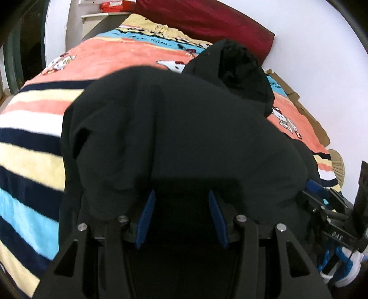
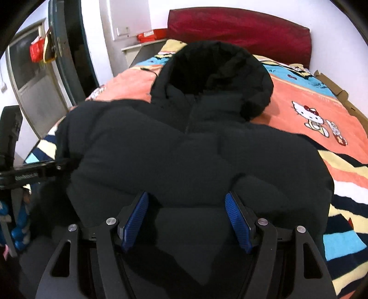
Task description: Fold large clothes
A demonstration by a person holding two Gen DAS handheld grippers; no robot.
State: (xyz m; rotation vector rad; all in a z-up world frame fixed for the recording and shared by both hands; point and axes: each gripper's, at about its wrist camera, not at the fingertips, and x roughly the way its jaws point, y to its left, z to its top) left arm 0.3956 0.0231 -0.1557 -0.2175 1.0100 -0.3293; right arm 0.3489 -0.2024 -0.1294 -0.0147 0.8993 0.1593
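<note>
Your right gripper (image 2: 186, 207) gapes wide, empty, over the black hooded jacket (image 2: 184, 149); your left gripper (image 1: 181, 204) is parted, tips buried under cloth, grip unclear. The jacket lies on the striped blanket (image 2: 322, 110); beyond, maroon headboard (image 2: 239, 30), white wall (image 2: 138, 18).

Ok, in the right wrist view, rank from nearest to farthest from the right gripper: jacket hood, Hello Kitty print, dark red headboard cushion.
From the right gripper:
1. Black padded jacket's hood, ahead, centre.
2. Hello Kitty print on the orange blanket, right; roughly level with the hood, close call.
3. Dark red headboard cushion, far end.
</note>
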